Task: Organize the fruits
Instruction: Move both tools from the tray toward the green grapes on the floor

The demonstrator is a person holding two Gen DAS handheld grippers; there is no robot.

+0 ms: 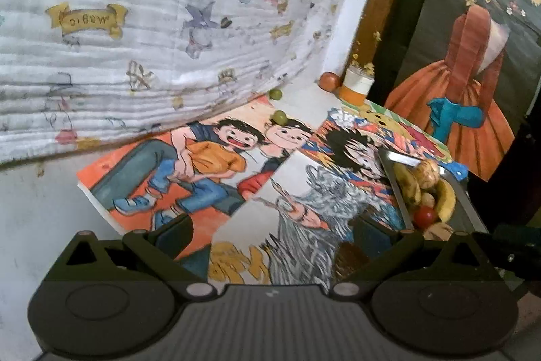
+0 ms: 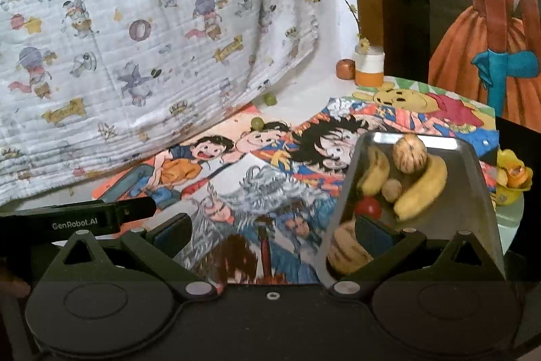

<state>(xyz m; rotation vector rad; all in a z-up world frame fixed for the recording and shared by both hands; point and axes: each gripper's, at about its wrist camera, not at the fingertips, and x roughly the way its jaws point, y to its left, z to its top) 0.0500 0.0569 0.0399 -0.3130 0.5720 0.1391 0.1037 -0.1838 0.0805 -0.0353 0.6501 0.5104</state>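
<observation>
steel tray [image 1: 397, 158] at the right of the left wrist view, lying on the cartoon drawings [image 1: 189, 164] that cover the table. in it we see two bananas [image 1: 407, 183], a pale round fruit [image 1: 427, 173] and a small red fruit [image 1: 424, 215]. two green grapes are still loose: one [image 1: 280, 116] on the drawings, one [image 1: 275, 93] farther back at the hem of the printed cloth [image 1: 135, 22]. an orange-red fruit [image 1: 328, 81] sits beside a white-and-orange jar [image 1: 356, 87] at the far edge. our left gripper [image 1: 285, 230] stands wide and empty, over the drawings, well apart from the grapes.

right wrist view: the tray [image 2: 480, 168] lies close under the right gripper [image 2: 275, 234], whose fingers are spread wide with nothing between them; the right finger [image 2: 373, 234] overlaps the tray's near end beside another pale fruit [image 2: 346, 251]. the left tool shows as a dark bar at the left edge. both grapes [image 2: 257, 122] [image 2: 269, 98] and the fruit by the jar [image 2: 345, 68] remain outside.

we judge the gathering is partway done, between picks. the next move calls for a long reach to the nearer grape and a gentle, narrow close, as it is small, round and likely to roll.
</observation>
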